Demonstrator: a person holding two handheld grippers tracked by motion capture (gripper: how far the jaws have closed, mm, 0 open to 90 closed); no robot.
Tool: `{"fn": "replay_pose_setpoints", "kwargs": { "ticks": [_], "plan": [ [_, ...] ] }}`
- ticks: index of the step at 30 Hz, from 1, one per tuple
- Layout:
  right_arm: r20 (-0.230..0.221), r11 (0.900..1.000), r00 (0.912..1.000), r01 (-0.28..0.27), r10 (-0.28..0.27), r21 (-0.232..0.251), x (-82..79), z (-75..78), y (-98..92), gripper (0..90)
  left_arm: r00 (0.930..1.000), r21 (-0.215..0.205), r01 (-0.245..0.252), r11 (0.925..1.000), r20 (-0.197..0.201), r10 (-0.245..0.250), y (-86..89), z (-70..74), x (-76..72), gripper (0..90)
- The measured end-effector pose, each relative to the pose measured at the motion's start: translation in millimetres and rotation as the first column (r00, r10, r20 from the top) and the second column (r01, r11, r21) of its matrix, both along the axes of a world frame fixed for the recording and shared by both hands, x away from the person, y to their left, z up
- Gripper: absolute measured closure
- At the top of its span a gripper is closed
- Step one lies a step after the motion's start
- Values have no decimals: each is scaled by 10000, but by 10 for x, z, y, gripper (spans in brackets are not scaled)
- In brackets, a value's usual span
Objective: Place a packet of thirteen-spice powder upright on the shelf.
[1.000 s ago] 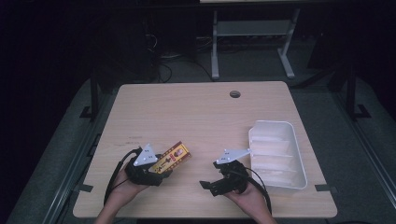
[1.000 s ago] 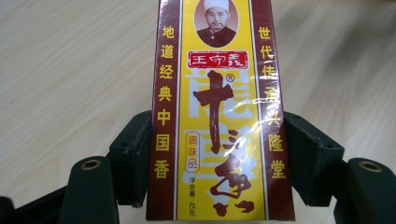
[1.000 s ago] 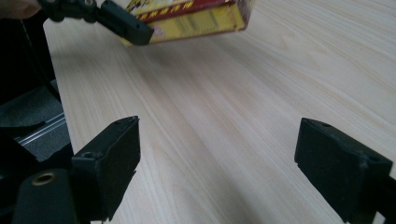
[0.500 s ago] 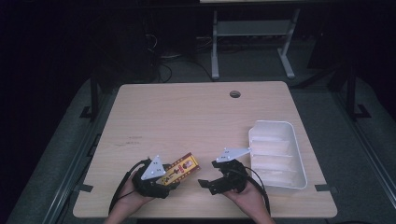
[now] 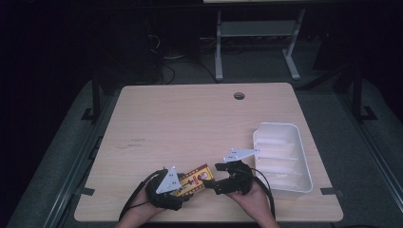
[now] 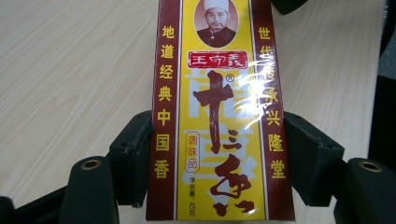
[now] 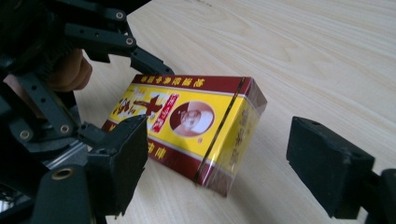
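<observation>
Left tongs (image 6: 219, 154), clamping box (image 6: 219, 112), slid toward closing right tongs (image 7: 224, 163).

One yellow-and-maroon cardboard spice box (image 5: 194, 179). One white ribbed plastic tray (image 5: 304, 161). One light wooden table (image 5: 190, 123). Two black two-jaw grippers: left (image 5: 183, 195), right (image 5: 215, 176).

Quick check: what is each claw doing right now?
Left claw: shut on the yellow-and-maroon cardboard box.
Right claw: open, just been closing, box end between its jaws.
</observation>
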State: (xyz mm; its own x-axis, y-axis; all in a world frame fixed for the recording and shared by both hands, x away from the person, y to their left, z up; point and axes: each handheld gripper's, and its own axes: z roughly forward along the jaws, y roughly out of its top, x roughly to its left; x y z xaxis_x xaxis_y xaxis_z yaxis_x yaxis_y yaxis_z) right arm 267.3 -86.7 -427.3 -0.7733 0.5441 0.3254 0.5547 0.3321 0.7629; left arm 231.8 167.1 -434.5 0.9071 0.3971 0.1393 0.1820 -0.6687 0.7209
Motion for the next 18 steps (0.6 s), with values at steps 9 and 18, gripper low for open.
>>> {"fn": "replay_pose_setpoints", "kwargs": {
  "ticks": [9,18],
  "plan": [
    [-540,9990,9985,128,-105,436,24,-28,-18,251,9990,-135,85,9999,448,-79,-63,38,-50,324],
    [-1090,9945,9940,68,46,1045,34,-66,-4,354,9985,-332,2,9994,542,16,-76,45,-41,324]
  ]
}}
